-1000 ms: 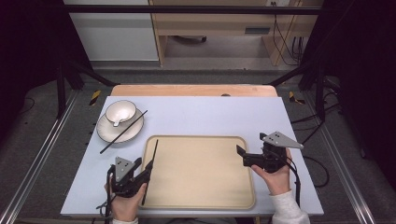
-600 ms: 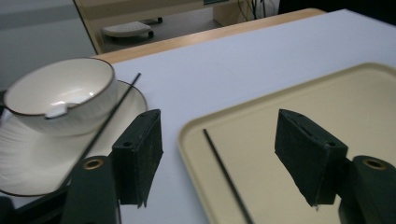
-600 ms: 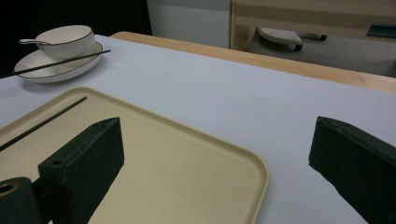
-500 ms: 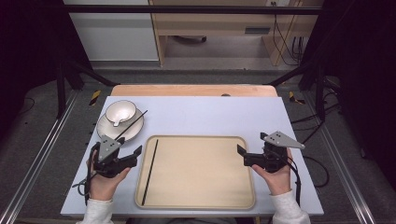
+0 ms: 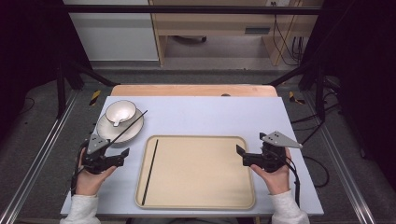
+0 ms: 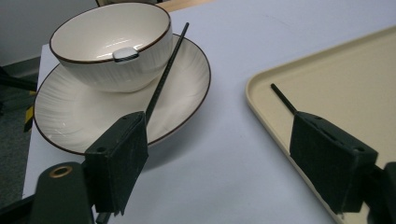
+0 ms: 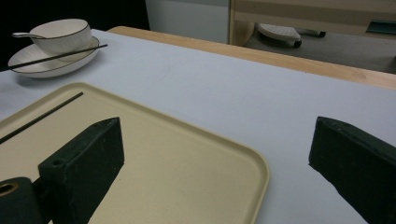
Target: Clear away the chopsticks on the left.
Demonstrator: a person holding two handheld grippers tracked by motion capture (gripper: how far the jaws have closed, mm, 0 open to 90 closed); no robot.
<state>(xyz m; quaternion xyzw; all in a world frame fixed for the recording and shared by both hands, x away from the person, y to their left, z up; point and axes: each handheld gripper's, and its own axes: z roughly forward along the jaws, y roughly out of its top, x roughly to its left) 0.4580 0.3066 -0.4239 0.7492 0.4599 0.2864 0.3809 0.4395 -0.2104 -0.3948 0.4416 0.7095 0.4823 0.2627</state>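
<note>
Black padded jaws of the left gripper (image 6: 219, 135) spread wide, just now opening, with nothing between them but bare worktop (image 6: 224, 56). Passing just behind the left-hand jaw, propped chopstick (image 6: 166, 74), leaning on the side of the bowl (image 6: 116, 77) and crossing the rim of the plate (image 6: 60, 116). Raised off the surface in this way, it is judged easy to pinch. Just beyond the right-hand jaw, flat chopstick (image 6: 282, 98), lying inside the tray (image 6: 261, 88) close to its edge. It is judged already delivered, hence the empty jaws. Spoon (image 6: 125, 54) resting in the bowl, clear of the jaws.

Left hand (image 5: 91, 179) low over the worktop, gripper held about level and aimed at the plate, probably lining up on the propped chopstick. Right gripper (image 7: 217, 135) likewise wide apart and empty, held level at the tray's opposite edge by the right hand (image 5: 275, 179), apparently idle.
</note>
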